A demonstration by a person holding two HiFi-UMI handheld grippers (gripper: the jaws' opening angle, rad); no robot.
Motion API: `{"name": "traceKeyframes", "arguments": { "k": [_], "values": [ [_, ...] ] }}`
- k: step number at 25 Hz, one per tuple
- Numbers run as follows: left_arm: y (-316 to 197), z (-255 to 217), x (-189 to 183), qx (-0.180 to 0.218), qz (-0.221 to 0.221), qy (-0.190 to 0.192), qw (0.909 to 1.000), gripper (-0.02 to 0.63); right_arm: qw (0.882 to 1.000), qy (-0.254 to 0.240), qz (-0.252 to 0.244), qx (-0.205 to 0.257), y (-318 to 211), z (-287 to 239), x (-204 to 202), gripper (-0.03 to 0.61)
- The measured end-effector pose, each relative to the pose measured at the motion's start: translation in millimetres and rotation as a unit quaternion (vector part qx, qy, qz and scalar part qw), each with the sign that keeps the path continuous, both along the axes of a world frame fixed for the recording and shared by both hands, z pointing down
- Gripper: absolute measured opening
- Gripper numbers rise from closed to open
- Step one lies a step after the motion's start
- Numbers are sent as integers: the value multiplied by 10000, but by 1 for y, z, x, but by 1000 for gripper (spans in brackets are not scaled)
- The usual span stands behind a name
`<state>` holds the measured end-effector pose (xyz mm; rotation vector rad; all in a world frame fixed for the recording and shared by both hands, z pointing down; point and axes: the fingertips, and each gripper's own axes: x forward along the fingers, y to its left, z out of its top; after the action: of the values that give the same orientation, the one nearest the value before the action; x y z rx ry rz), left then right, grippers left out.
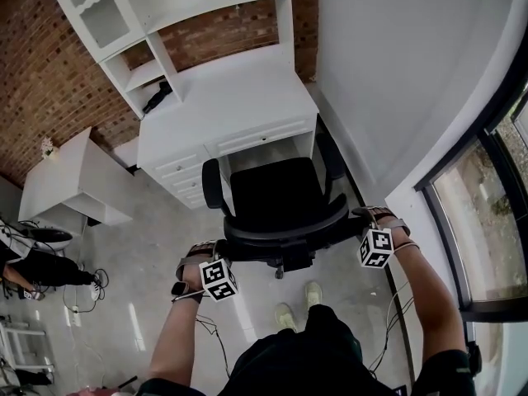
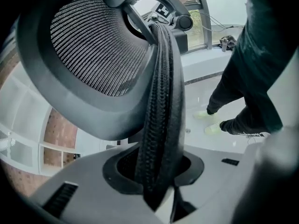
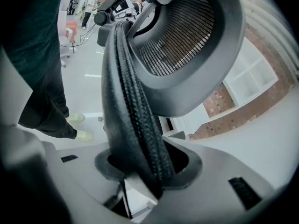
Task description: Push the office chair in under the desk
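Left gripper: jaws partly closed and clamped on the left end of the backrest rim; in the left gripper view the ribbed rim runs down into the gap, pads pressing on both sides. Centre: the office chair faces the desk, seat front at the mouth of the knee opening, backrest and base out on the floor on my side. I judge the push under way but not finished, roughly half in. Drawer stack stands just left of the opening, with the chair's left armrest near it. Right gripper: same story, jaws at medium width and gripping the right end of the rim, nothing else between them. Right armrest sits close to the desk's right side, wall beyond. Next move, as I read it: push both ends forward evenly so the chair rolls straight and the armrests don't catch the drawers or side panel; whether they pass under the desktop I cannot tell from here
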<state>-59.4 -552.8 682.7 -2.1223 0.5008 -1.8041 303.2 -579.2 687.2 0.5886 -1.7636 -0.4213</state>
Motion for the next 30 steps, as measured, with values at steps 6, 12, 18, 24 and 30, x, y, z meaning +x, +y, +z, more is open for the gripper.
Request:
{"name": "traceKeyframes", "arguments": {
  "k": [6, 12, 18, 24, 30],
  "values": [
    [-25, 2, 0, -26, -113, -31, 9999, 120, 9999, -27, -147, 22, -32, 3, -1, 150],
    [-47, 1, 6, 41, -233, -9, 9997, 123, 9997, -73, -232, 60, -59, 2, 4, 150],
    [-65, 0, 7, 58, -273, 20, 9996, 124, 9996, -44, -276, 32, -80, 2, 4, 150],
    [-77, -1, 0, 93, -304, -7, 9995, 126, 9995, -88, -301, 58, -94, 2, -3, 150],
    [-88, 0, -2, 67, -249, 4, 9997, 126, 9996, -120, -258, 73, -99, 1, -5, 150]
  ]
}}
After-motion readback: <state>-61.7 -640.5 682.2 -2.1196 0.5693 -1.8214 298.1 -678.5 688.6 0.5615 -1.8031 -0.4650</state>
